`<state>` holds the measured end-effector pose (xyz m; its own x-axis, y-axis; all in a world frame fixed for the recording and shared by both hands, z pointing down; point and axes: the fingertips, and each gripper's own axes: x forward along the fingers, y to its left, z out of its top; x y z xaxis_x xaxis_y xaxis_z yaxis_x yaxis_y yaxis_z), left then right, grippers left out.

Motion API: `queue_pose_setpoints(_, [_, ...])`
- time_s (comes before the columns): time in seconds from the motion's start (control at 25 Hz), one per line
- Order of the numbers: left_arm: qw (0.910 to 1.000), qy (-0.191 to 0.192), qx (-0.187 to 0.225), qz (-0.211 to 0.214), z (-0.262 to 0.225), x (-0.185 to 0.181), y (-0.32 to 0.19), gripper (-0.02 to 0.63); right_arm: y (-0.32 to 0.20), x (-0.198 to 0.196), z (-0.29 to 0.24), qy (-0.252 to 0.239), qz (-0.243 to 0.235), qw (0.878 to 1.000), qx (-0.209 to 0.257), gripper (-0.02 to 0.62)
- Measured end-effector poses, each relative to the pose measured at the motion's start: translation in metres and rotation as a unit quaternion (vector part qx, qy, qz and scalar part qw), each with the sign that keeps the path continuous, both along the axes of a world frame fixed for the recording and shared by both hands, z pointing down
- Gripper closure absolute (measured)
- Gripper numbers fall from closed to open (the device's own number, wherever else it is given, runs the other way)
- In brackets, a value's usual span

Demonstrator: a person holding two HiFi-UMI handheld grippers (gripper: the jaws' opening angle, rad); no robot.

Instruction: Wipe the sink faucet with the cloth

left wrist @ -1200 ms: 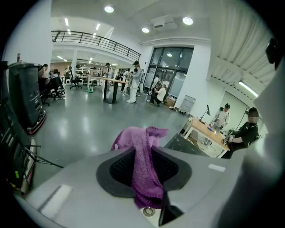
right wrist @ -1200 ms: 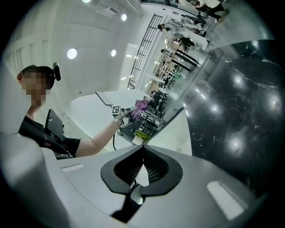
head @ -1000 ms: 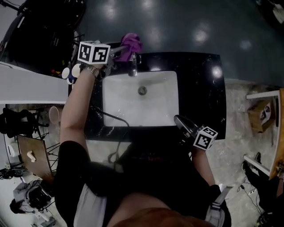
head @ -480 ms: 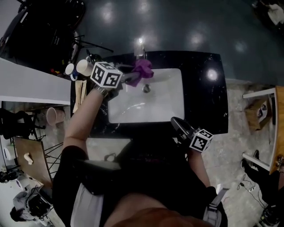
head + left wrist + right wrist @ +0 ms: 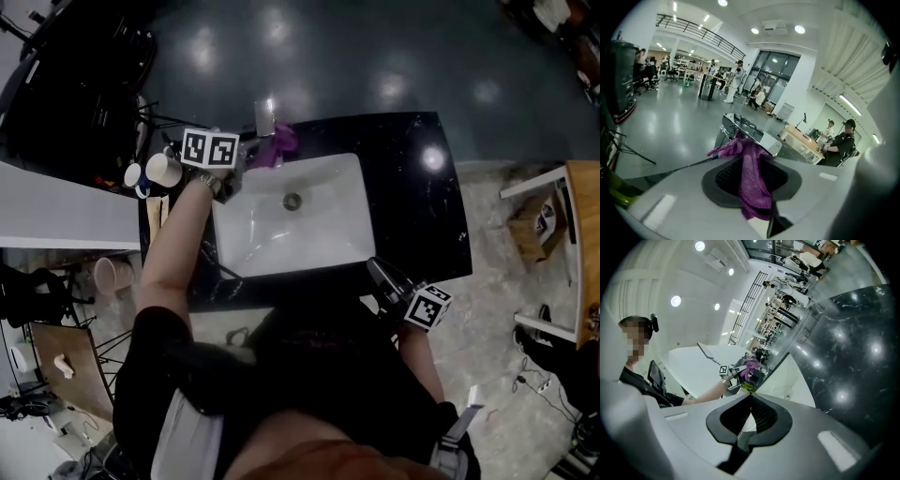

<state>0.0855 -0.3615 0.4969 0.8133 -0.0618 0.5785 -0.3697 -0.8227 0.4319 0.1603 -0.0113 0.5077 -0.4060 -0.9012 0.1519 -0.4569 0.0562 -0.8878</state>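
Clamping purple cloth (image 5: 751, 180) — left gripper (image 5: 253, 155).

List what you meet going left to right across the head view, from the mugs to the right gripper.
White mug → left gripper → purple cloth → right gripper.

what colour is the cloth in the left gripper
Purple; the cloth shows best in the left gripper view.
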Motion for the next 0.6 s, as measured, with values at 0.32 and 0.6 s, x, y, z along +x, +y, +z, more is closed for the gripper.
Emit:
queue_pose_setpoints(0.32, [0.9953, 0.060, -0.076, 0.003, -0.004, -0.028, 0.066, 0.503, -0.010, -0.034, -0.005, -0.004, -0.047, 0.999, 0.006, 0.583])
queue_pose_setpoints(0.6, [0.8991, 0.241, -0.325, -0.166, 0.044, -0.062, 0.097, 0.503, -0.016, -0.040, 0.002, -0.004, -0.056, 0.998, -0.002, 0.583])
